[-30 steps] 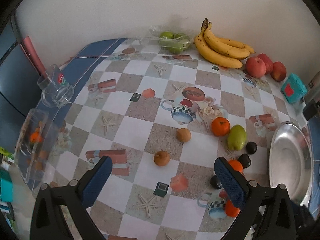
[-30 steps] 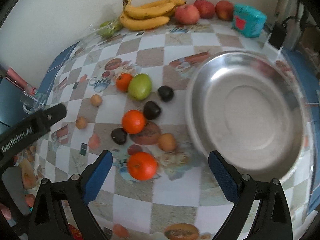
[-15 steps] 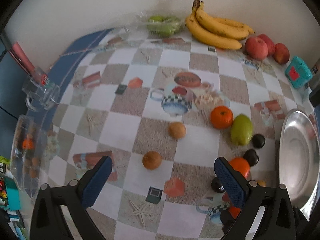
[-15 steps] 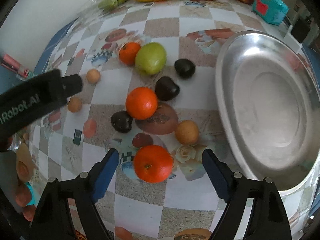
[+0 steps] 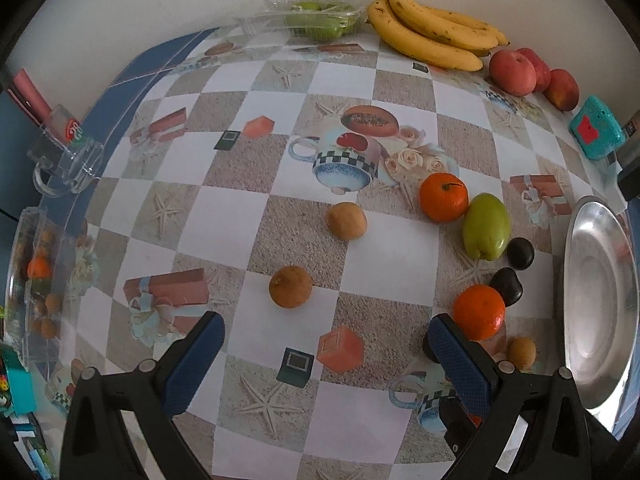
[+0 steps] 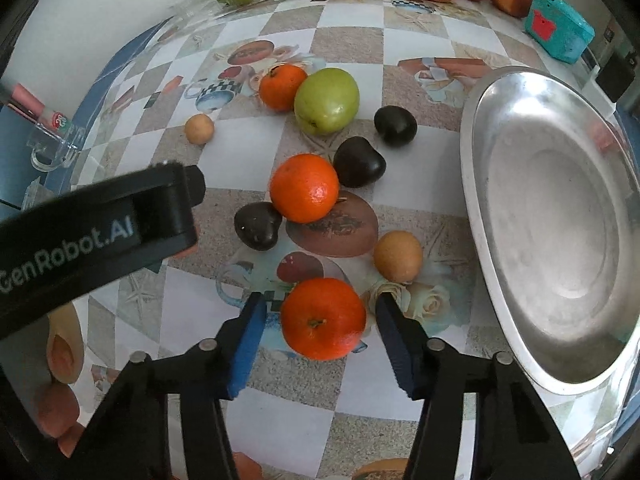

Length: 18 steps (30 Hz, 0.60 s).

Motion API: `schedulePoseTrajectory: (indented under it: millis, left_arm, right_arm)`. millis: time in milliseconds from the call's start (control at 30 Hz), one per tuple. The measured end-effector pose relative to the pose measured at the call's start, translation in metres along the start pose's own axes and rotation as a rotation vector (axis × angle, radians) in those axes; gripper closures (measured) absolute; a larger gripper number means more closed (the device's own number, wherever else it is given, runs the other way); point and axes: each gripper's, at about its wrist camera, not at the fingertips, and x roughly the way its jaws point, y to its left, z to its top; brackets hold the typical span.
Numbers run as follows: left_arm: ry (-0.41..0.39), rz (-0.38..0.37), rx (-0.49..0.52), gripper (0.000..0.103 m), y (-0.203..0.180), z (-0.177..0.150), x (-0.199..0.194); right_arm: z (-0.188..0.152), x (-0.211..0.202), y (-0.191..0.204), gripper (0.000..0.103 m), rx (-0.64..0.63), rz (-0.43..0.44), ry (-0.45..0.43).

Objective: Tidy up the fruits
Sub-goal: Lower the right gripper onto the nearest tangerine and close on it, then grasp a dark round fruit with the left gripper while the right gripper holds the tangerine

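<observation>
Loose fruit lies on the patterned tablecloth. In the right wrist view my right gripper (image 6: 320, 320) is open with its jaws on either side of an orange (image 6: 323, 319), small gaps showing on both sides. Beyond it lie a second orange (image 6: 304, 187), a third orange (image 6: 282, 86), a green mango (image 6: 326, 101), dark plums (image 6: 359, 161), and a small brown fruit (image 6: 398, 256). The steel bowl (image 6: 560, 352) stands empty at the right. My left gripper (image 5: 324, 344) is open and empty above the cloth, near a brown fruit (image 5: 290, 286).
Bananas (image 5: 432, 36), red apples (image 5: 513, 73) and a clear box of green fruit (image 5: 320, 20) line the far wall. A teal box (image 5: 596, 128) sits at the back right. A glass mug (image 5: 66, 152) and a clear tray (image 5: 36, 280) stand at the left edge.
My right gripper has moved forward and down so its jaws now flank the nearest orange, and they have narrowed. My left gripper has moved closer to the table.
</observation>
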Motion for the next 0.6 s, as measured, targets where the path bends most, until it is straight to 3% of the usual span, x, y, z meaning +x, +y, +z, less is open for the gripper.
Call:
schedulePoseTrajectory:
  millis: [133, 433, 600]
  left_arm:
    - [0.013, -0.029, -0.019, 0.0, 0.002, 0.0, 0.002]
    - [0.011, -0.074, -0.057, 0.002, 0.005, 0.0, -0.002]
    - [0.014, -0.103, -0.043, 0.01, 0.0, 0.0, -0.004]
  right_arm:
    - [0.001, -0.001, 0.005, 0.062, -0.006, 0.001, -0.002]
    - [0.007, -0.026, -0.01, 0.062, 0.048, 0.063, -0.073]
    - [0.002, -0.046, -0.034, 0.062, 0.131, 0.022, -0.146]
